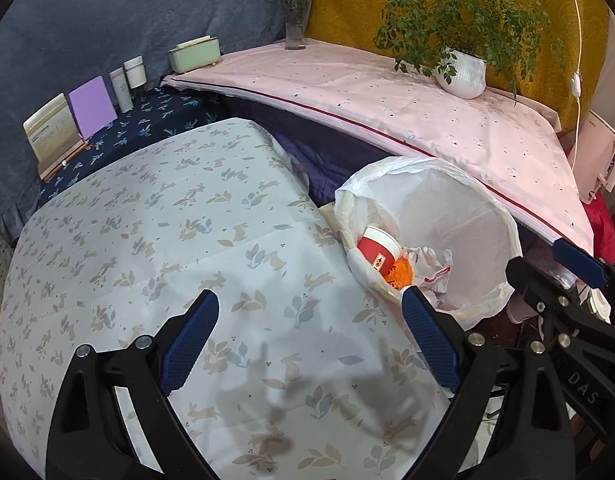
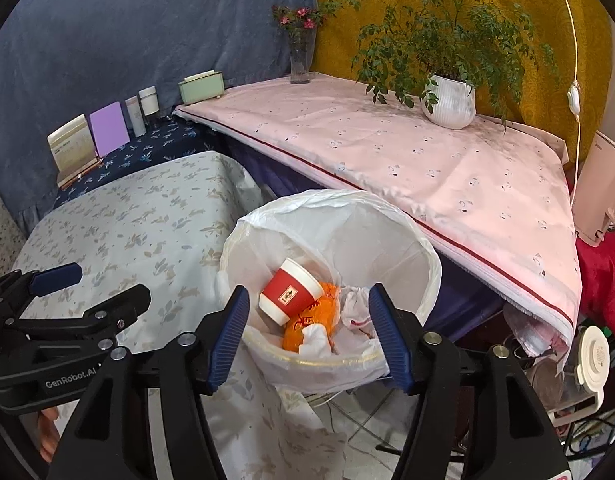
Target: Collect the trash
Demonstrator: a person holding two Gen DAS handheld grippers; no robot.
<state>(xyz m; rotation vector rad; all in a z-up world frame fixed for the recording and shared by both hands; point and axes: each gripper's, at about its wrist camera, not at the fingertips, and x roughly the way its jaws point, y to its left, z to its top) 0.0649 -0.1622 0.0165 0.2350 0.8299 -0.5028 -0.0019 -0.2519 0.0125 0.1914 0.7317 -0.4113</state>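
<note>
A bin lined with a white plastic bag (image 2: 387, 224) stands beside the table. Inside it lie a red paper cup (image 2: 291, 296) on its side, an orange wrapper (image 2: 327, 312) and crumpled white paper (image 2: 357, 306). My right gripper (image 2: 308, 300) hovers over the bin's near rim, open, with its blue pads clear of the trash below. My left gripper (image 1: 310, 296) is open over the rabbit-print tablecloth (image 1: 167, 220) with nothing between its fingers. The left wrist view shows the bin (image 1: 467, 200) and the cup (image 1: 377, 250) at its right, with the right gripper (image 1: 547, 266) beyond.
A pink-covered shelf (image 2: 427, 168) behind the bin carries a potted plant (image 2: 447, 100), a flower vase (image 2: 299, 60) and a green box (image 2: 201, 86). Cards and bottles (image 2: 107, 128) line the back left. Cables and clutter (image 2: 579, 360) lie on the floor at right.
</note>
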